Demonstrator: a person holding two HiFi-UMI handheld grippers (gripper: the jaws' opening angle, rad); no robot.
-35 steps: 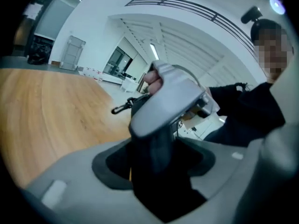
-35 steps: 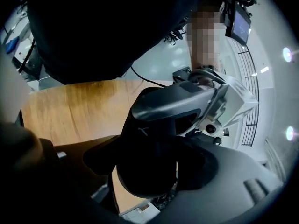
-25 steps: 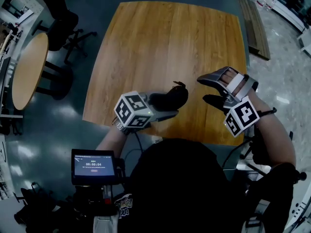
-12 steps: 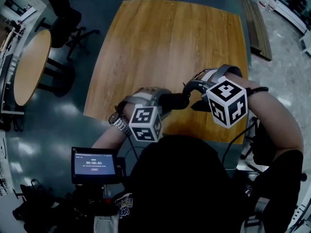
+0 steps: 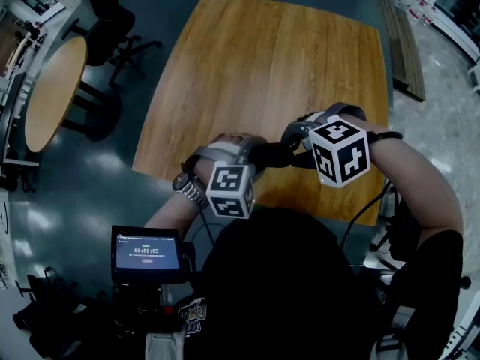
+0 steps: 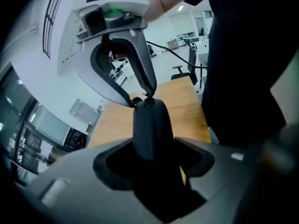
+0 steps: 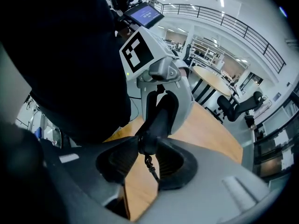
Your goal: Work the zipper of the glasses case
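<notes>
My left claw (image 6: 152, 155) is clenched on the dark oblong glasses case (image 6: 148, 125), held over the near edge of the wooden desk (image 5: 262, 66). My right claw (image 7: 142, 148) has just been closing and now pinches the case's tip. A thin black zipper pull cord (image 7: 150, 164) dangles below. Can't make out the zipper teeth. The small screen (image 5: 146, 252) reads roughly 00:00:05.

Head view: steeply down on the table (image 5: 262, 66); at its near edge, 2 opposed gripper views (close-in) share the glasses case (image 5: 268, 154).

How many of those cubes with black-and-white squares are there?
2. One marker cube sits on the left gripper, nearer the person's body; the other on the right gripper. None looks hidden.
</notes>
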